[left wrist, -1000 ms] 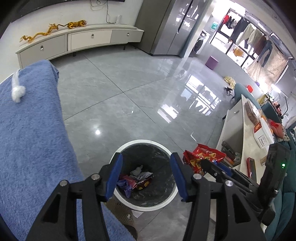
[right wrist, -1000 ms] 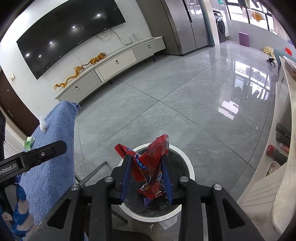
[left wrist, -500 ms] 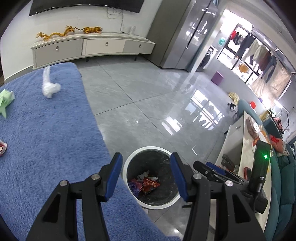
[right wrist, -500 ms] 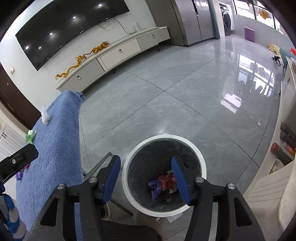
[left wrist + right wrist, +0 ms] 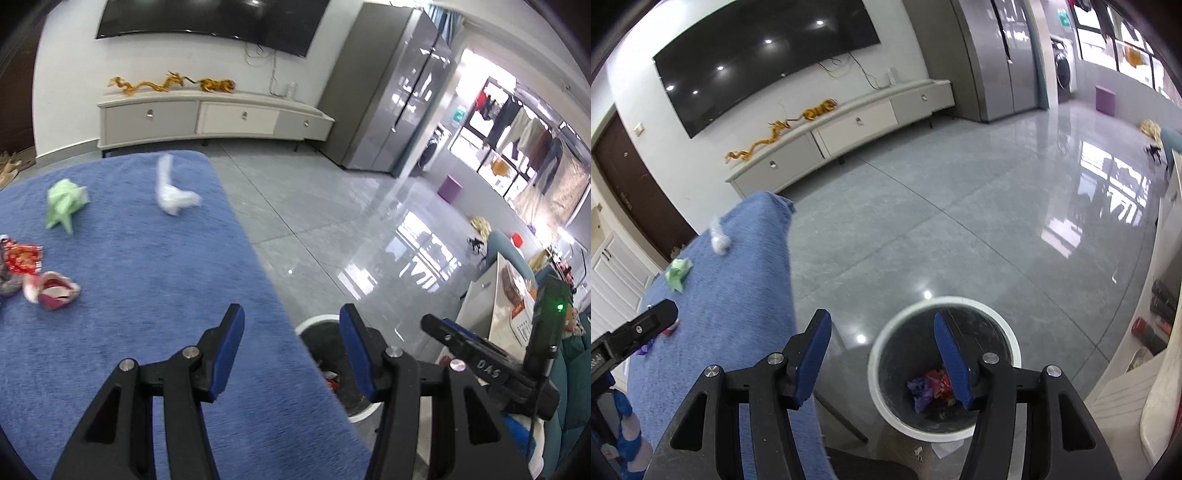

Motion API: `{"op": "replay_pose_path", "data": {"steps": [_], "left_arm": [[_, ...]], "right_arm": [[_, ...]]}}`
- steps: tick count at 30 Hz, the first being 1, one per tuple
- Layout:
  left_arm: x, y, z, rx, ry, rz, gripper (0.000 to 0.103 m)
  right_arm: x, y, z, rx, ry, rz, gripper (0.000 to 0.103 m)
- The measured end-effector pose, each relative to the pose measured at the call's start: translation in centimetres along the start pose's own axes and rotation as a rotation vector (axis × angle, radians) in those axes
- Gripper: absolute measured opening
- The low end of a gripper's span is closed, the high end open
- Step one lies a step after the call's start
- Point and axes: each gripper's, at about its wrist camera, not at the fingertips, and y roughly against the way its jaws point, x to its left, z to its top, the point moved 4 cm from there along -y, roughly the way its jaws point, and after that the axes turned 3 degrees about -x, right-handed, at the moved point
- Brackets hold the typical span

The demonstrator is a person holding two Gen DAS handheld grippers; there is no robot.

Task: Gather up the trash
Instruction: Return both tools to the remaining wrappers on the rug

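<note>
**Both grippers empty, back to the cloth for the next scrap**

My left gripper [image 5: 291, 350] stands open with nothing between its blue pads, poised over the near edge of the blue cloth [image 5: 147, 295]. My right gripper [image 5: 882, 354] is just as empty and open, hanging above the floor with its right finger over the mouth of the white-rimmed bin [image 5: 1012, 343]. Crumpled wrappers [image 5: 932, 384], red and purple, lie at the bottom of the bin.

The trash yet to collect sits on the cloth, well apart from my left pads: a white crumpled tissue [image 5: 173, 192] toward the far edge, a green paper wad [image 5: 64, 205] to its left, a red snack wrapper [image 5: 22, 258] at the left margin and a red-and-white crumpled piece [image 5: 53, 293] nearer me. I judge the last one the easiest reach. To take it well I should come down with the pads straddling the wad, keep the tips just clear of the pile so they don't snag the cloth, and close on the bulk of the paper rather than a loose corner.

The cloth is a soft, nappy cover draped over a raised surface beside the bin. Beyond it spreads a glossy grey tiled floor [image 5: 960, 221], a low white TV cabinet [image 5: 207, 118] with golden dragon figures under a wall-mounted television [image 5: 768, 59], and a tall steel refrigerator [image 5: 399, 92].
</note>
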Motion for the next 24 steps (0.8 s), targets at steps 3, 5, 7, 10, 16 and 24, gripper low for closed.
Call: {"op": "replay_pose_path", "data": {"steps": [3,5,7,10,16,24], "left_arm": [[1.9,1.7,0.1,-0.031,0.023,0.018,0.052],[3.6,2.8,0.2,-0.048,0.036,0.035,0.052],[5.2,3.9,0.1,-0.065,0.049,0.056,0.059],[7.9,5.6,-0.1,-0.096,0.067,0.098,0.065],[14.8,8.8,-0.2,-0.147,0.084,0.224,0.066],[24.8,11.4,0.0,-0.175,0.111,0.416,0.072]], "right_arm": [[1.9,0.7,0.4,-0.023,0.030,0.015,0.055],[3.4,1.1,0.8,-0.037,0.057,0.026,0.055],[4.6,1.4,1.0,-0.045,0.076,0.035,0.055],[6.7,1.7,1.1,-0.056,0.113,0.048,0.055],[10.8,1.6,1.7,-0.069,0.183,0.076,0.055],[15.2,-1.3,2.0,-0.039,0.260,0.122,0.055]]}}
